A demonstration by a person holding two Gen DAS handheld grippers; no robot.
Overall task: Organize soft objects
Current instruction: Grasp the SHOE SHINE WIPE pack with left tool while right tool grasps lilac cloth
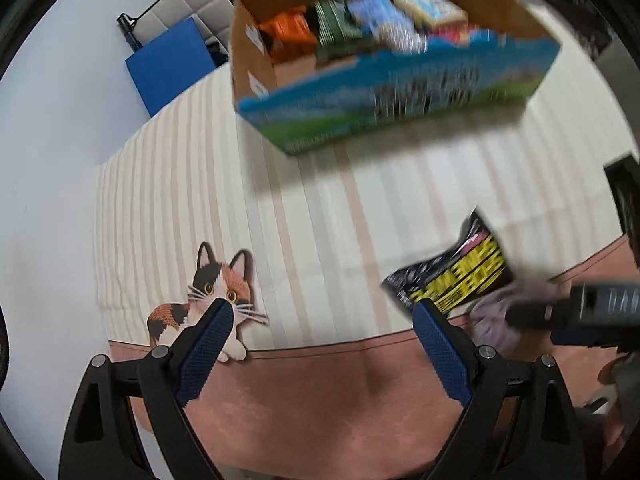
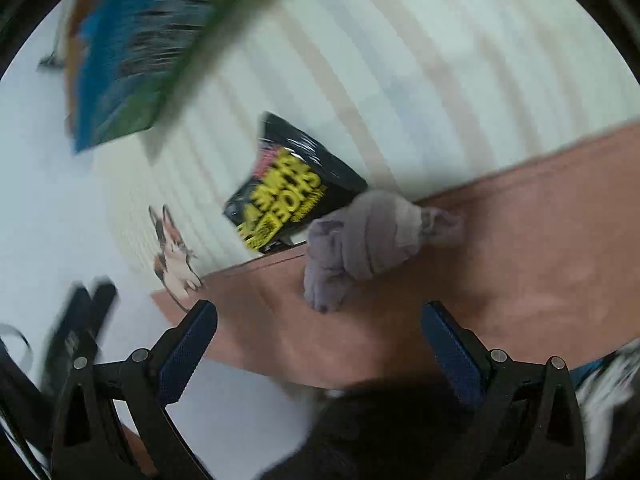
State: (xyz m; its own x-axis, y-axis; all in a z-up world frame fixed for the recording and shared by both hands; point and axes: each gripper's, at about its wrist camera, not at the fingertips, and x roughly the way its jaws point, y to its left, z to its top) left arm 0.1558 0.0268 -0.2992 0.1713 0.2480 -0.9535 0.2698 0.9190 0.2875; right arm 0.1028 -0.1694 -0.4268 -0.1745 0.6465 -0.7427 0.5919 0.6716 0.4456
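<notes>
A grey knotted cloth bundle [image 2: 368, 236] lies on the pink border of a striped mat [image 2: 400, 80]; it also shows in the left wrist view [image 1: 508, 316]. A black and yellow snack packet [image 2: 292, 188] lies just beyond it, also in the left wrist view [image 1: 456, 276]. A cardboard box [image 1: 384, 80] with several packets inside stands at the far end of the mat [image 1: 304, 216]. My left gripper [image 1: 322, 316] is open and empty above the mat's near edge. My right gripper [image 2: 318, 316] is open and empty, just short of the bundle.
A cat picture [image 1: 212, 300] is printed on the mat's near left corner. A blue flat case [image 1: 172, 64] and a chair lie beyond the mat at far left. The right gripper's body [image 1: 580, 312] shows at the right of the left view. The box [image 2: 148, 48] looms at top left.
</notes>
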